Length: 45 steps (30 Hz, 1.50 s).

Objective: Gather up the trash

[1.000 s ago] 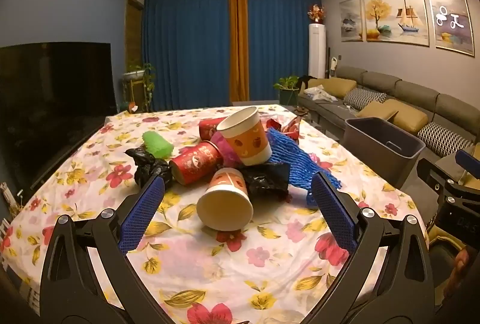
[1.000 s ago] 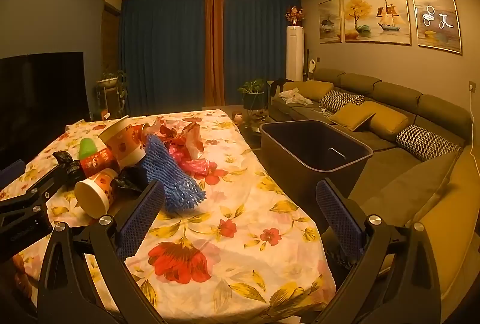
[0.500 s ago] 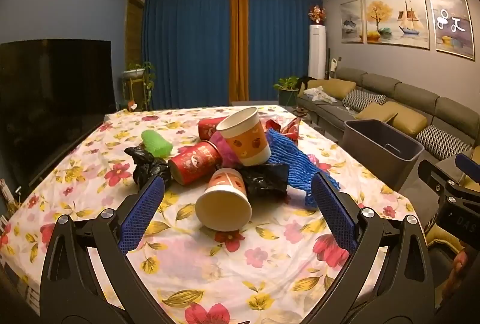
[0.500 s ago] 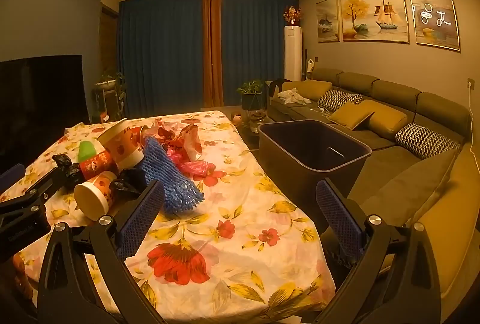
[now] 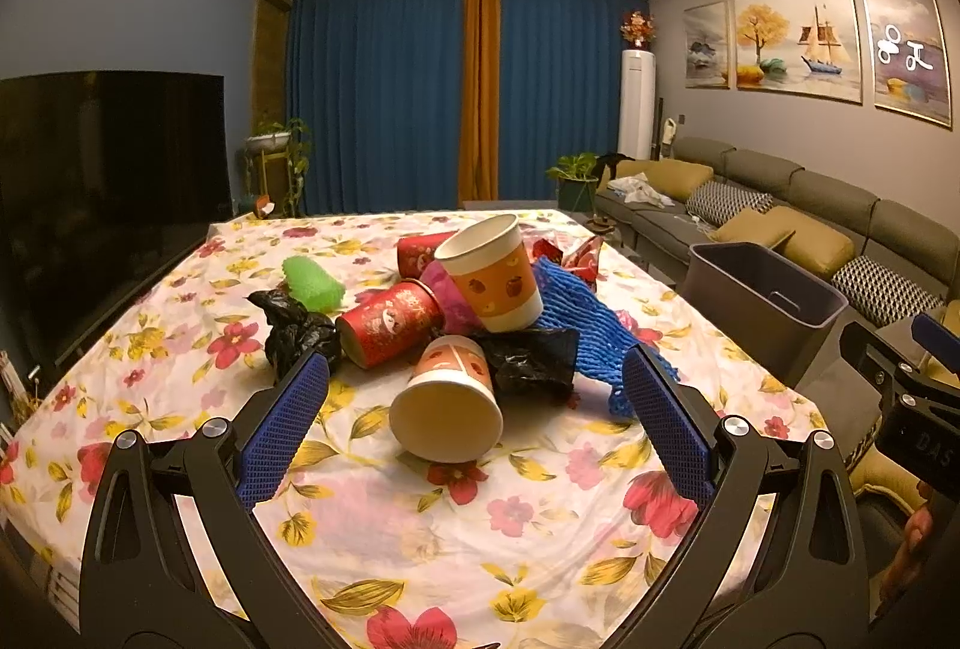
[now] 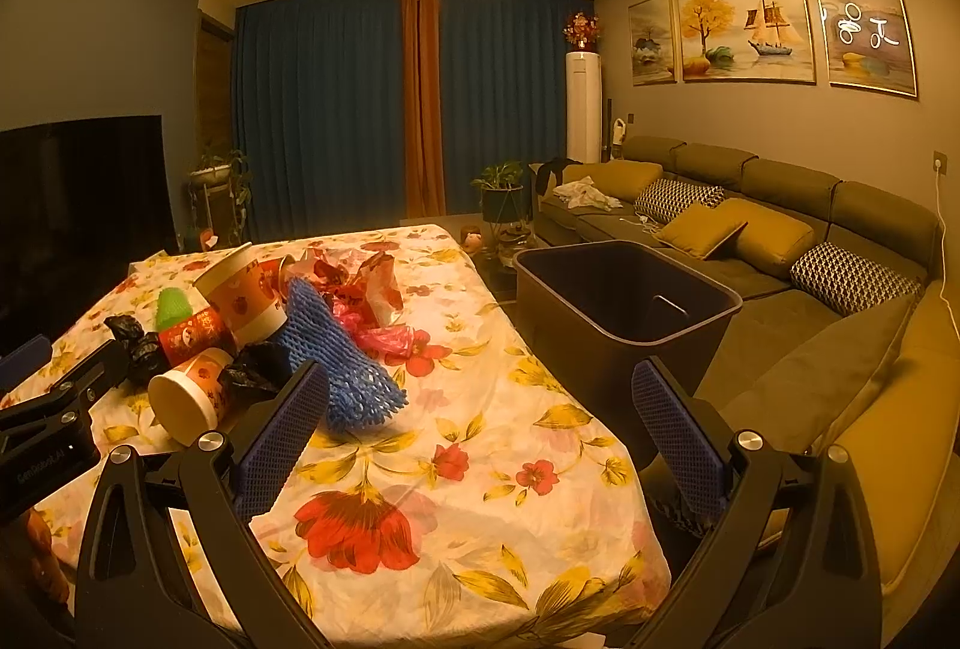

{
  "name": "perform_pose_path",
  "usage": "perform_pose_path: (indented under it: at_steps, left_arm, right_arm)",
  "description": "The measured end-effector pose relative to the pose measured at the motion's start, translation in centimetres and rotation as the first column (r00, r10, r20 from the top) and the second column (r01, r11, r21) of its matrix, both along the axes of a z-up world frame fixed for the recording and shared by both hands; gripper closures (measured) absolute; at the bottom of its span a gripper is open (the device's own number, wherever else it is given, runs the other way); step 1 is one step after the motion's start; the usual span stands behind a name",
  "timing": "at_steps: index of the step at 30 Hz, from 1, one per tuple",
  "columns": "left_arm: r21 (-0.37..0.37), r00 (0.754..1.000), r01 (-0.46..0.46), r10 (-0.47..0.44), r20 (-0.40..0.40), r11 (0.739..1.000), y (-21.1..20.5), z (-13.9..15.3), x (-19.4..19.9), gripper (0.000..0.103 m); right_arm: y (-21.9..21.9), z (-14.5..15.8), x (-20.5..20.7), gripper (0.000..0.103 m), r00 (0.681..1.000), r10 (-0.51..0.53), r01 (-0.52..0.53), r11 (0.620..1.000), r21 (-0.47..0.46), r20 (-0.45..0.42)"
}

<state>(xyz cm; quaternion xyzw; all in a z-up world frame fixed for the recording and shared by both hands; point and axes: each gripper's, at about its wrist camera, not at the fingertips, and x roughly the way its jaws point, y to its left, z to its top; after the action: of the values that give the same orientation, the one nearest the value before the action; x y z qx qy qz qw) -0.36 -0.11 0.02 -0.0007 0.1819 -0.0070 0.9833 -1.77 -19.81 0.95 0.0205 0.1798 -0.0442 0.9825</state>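
Item: tipped paper cup (image 5: 447, 406), lying on its side on the flowered tablecloth (image 5: 384, 529) at the near edge of the trash pile. It lay straight ahead of your left gripper (image 5: 474, 427), between the lines of the two spread fingers — mouth toward you, long axis running away along your approach. Left jaws stood wide and held nothing.

Item: right gripper (image 6: 480, 439), likewise spread and empty. It pointed past the table's corner toward the dark bin (image 6: 624, 307); the cup (image 6: 186, 397) sat well off to its left. By my reading, your left hand was the nearer one for that cup.

Item: views. The left camera showed the pile head-on — upright cup (image 5: 492, 271), red cup (image 5: 387, 322), blue foam net (image 5: 588, 325), black bag (image 5: 297, 331). Only the right camera showed the bin's hollow interior, apparently with no trash in it.
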Motion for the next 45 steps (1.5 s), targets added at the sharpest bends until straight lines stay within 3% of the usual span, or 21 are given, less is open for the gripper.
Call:
perform_pose_path:
  at_steps: [45]
  left_arm:
    - [-0.005,1.0,-0.001,0.001,0.0,1.0,0.13,0.16,0.08,0.006]
  right_arm:
    - [-0.18,0.09,-0.05,0.005,1.0,-0.001,0.001,1.0,0.009,0.006]
